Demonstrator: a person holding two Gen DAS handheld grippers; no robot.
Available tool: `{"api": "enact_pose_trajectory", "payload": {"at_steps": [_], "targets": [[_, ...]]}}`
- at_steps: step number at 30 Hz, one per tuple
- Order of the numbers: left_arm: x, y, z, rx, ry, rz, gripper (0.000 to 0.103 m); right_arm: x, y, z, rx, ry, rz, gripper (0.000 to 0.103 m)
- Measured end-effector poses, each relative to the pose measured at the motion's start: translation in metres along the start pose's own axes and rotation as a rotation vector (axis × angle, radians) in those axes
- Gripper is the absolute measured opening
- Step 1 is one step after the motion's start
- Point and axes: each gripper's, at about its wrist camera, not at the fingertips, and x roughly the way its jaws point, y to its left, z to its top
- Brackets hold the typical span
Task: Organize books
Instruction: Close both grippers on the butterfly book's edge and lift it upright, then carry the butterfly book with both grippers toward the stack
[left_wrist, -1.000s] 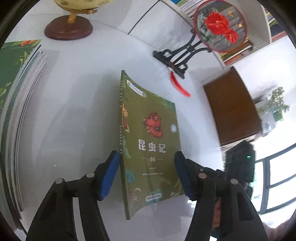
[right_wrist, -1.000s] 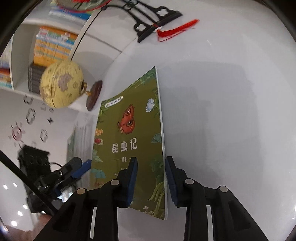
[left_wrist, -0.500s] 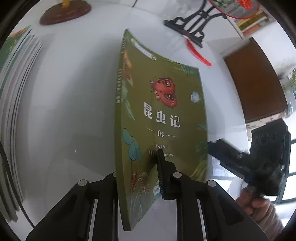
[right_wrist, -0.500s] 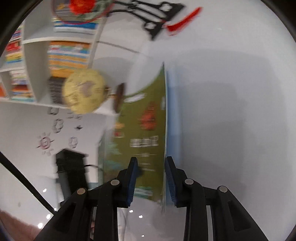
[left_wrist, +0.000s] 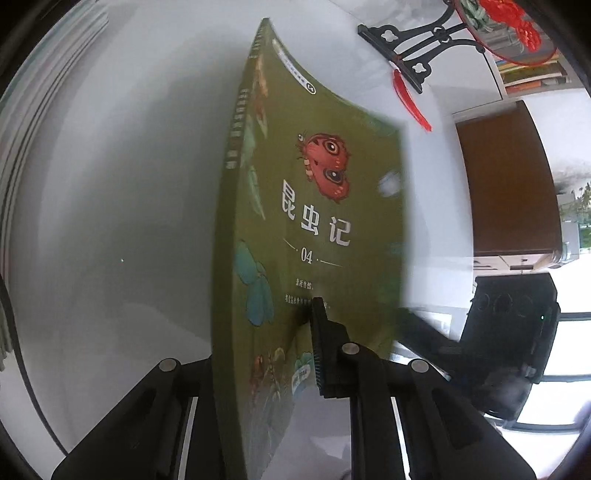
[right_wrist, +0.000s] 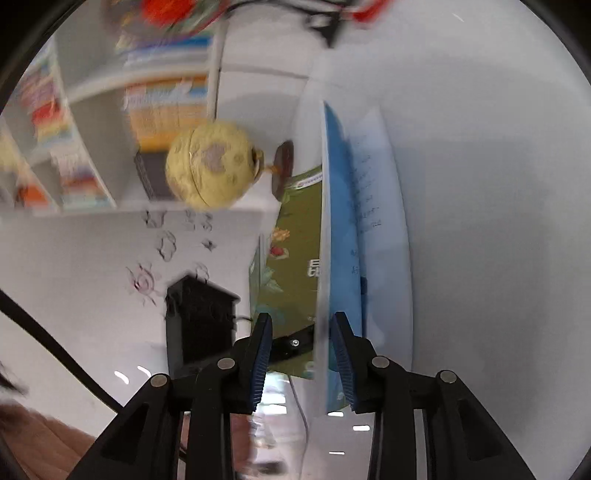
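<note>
A green book (left_wrist: 325, 229) with a red moth on its cover stands tilted on edge above the white table (left_wrist: 122, 206). My left gripper (left_wrist: 266, 354) is shut on its lower spine edge; the left finger is hidden behind the book. In the right wrist view the same book (right_wrist: 295, 243) is seen edge-on, with its blue back cover (right_wrist: 341, 236) facing right. My right gripper (right_wrist: 301, 354) is open, its blue pads (right_wrist: 260, 362) standing either side of the book's lower edge without pinching it.
A stack of books (left_wrist: 33, 122) lies at the left. A black fan stand with a red tassel (left_wrist: 410, 96) stands at the far side of the table. A yellow globe (right_wrist: 212, 170) and bookshelves (right_wrist: 92, 140) lie beyond. A brown cabinet (left_wrist: 509, 177) is at the right.
My left gripper closed on the book and lifted it up on edge. My right gripper has let go and its jaws have widened while that view swung left.
</note>
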Motion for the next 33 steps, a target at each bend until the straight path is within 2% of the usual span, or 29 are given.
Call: {"api": "enact_pose_trajectory", "payload": {"at_steps": [1, 2, 3, 4, 5, 6, 10, 13, 20, 25, 33], "targets": [[0.000, -0.001, -0.001, 0.007, -0.001, 0.007, 0.014, 0.007, 0.004, -0.001, -0.046, 0.027, -0.122, 0.034], [0.000, -0.001, -0.001, 0.011, 0.002, 0.010, 0.014, 0.017, 0.000, -0.002, -0.041, 0.074, -0.179, 0.032], [-0.001, 0.000, -0.002, 0.013, 0.000, 0.012, 0.014, 0.019, -0.002, -0.002, -0.022, 0.072, -0.156, 0.032], [-0.002, -0.001, -0.003, 0.022, -0.005, 0.022, 0.014, 0.020, -0.002, -0.003, -0.008, 0.062, -0.156, 0.025], [-0.005, -0.004, -0.004, 0.047, -0.012, 0.048, 0.014, 0.021, 0.003, -0.005, -0.040, 0.047, -0.202, 0.016], [-0.006, -0.010, -0.003, 0.076, -0.021, 0.077, 0.014, 0.023, 0.011, -0.007, -0.100, 0.041, -0.295, 0.004], [-0.027, -0.033, -0.006, 0.242, -0.124, 0.229, 0.016, 0.030, 0.039, -0.013, -0.212, 0.027, -0.341, 0.004], [-0.042, -0.044, -0.004, 0.310, -0.171, 0.276, 0.016, 0.025, 0.056, -0.015, -0.265, -0.001, -0.326, 0.004], [-0.070, -0.042, -0.002, 0.359, -0.215, 0.313, 0.016, 0.030, 0.096, -0.015, -0.375, -0.018, -0.325, 0.004], [-0.092, -0.043, 0.002, 0.359, -0.259, 0.313, 0.016, 0.035, 0.124, -0.021, -0.438, -0.025, -0.317, 0.004], [-0.150, -0.021, -0.001, 0.345, -0.354, 0.322, 0.016, 0.058, 0.178, -0.026, -0.529, -0.036, -0.279, 0.004]]}}
